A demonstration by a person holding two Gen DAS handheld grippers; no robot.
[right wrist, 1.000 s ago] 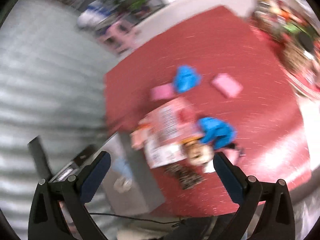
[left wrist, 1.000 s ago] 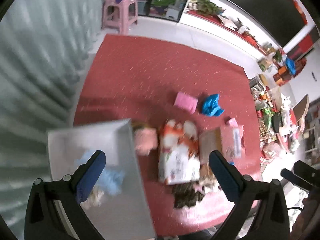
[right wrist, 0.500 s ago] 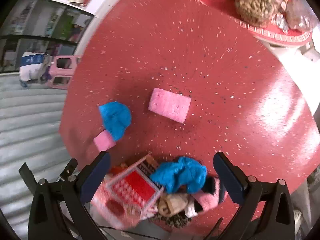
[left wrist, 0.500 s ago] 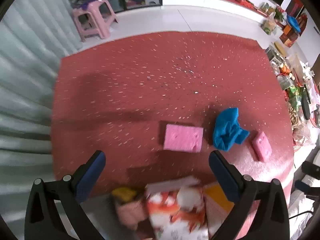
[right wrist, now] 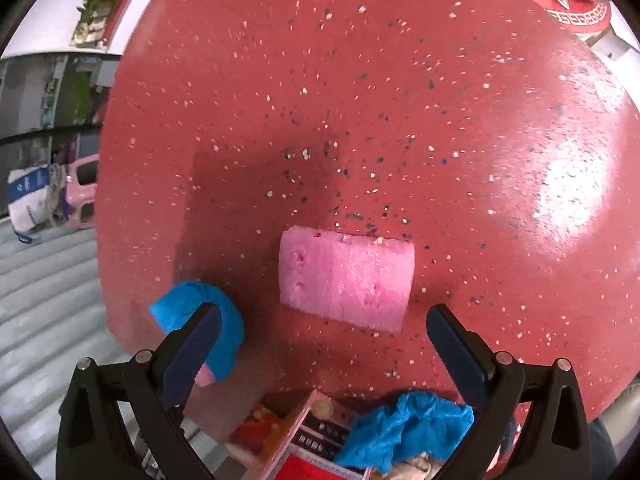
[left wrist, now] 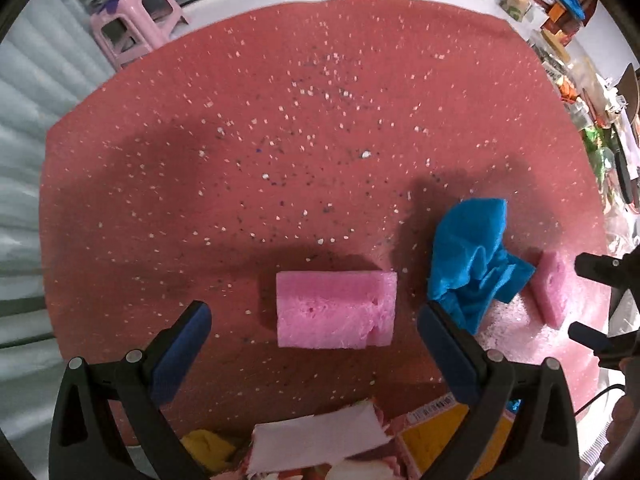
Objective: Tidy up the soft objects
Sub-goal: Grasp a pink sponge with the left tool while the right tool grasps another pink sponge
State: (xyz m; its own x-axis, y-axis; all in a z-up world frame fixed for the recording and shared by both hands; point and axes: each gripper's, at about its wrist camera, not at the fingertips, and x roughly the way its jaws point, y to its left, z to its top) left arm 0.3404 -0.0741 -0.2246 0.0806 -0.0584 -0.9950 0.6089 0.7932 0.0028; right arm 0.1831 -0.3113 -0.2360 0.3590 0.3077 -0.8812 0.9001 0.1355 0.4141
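Left claw point(left wrist: 314, 322): released, empty, straddling a pink sponge point(left wrist: 336, 309).
Right claw point(right wrist: 322, 324): released, empty, before another pink sponge point(right wrist: 347, 279).
Neighbours: blue cloth point(left wrist: 476, 256) right of centre; boxes point(left wrist: 436, 424) bottom edge.
Surface: red desk point(left wrist: 240, 152).

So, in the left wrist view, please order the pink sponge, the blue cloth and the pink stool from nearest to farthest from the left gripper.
1. Pink sponge, just ahead between the open jaws.
2. Blue cloth, to the right.
3. Pink stool, far, upper left, beyond the red table.
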